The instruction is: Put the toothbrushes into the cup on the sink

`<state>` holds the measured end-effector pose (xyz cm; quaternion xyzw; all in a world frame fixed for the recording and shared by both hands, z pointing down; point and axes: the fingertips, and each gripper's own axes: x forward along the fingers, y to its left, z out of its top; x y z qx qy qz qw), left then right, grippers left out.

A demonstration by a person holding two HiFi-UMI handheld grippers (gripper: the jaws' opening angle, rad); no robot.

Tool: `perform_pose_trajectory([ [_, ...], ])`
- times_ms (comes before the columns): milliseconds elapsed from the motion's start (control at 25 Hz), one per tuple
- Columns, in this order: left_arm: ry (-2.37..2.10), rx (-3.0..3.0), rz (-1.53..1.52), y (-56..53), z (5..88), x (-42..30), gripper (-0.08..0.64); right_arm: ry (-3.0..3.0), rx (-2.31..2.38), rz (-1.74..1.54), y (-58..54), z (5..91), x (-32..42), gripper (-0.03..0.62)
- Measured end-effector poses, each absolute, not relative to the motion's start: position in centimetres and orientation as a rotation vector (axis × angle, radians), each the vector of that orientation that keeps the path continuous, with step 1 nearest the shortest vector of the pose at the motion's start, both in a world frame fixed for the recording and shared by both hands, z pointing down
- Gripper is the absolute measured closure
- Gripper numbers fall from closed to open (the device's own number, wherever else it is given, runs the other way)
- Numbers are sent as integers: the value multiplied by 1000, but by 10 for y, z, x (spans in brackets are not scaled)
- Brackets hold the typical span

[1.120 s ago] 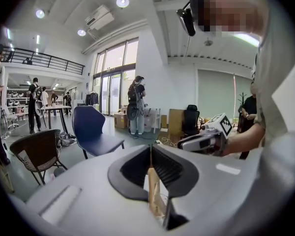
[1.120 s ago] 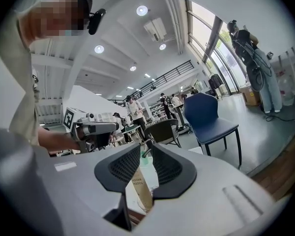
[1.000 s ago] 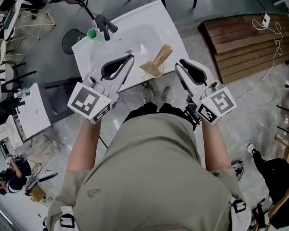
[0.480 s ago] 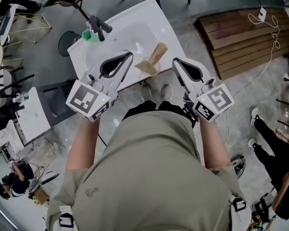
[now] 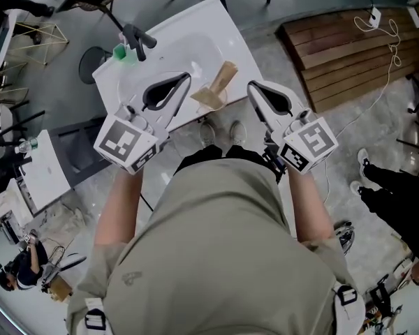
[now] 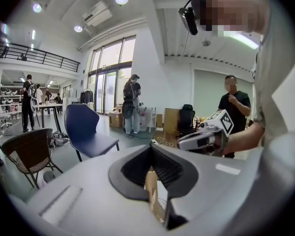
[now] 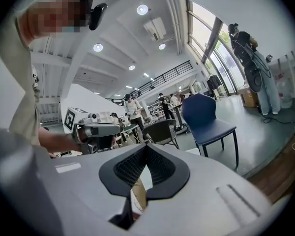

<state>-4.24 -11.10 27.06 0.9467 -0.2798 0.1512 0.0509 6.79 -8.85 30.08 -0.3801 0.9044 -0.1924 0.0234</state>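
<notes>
Leaning out of the cup [image 5: 208, 102] at the sink's [image 5: 227, 30] front edge, the brown-paper toothbrush pack [image 5: 222, 79] looks top-heavy, so I judge a nudge could tip cup and pack off the rim. Left gripper [image 5: 187, 81] and right gripper [image 5: 252, 87] flank it, each with jaws pressed together on nothing. Print on the pack is too small to read; the cubes bear only square markers.
</notes>
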Motion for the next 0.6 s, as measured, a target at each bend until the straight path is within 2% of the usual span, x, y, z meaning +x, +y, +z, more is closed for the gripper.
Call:
perform_pose_trajectory([
  [600, -798, 2898, 445, -121, 266, -24, 554, 2786, -1229, -539, -94, 284, 90, 581],
])
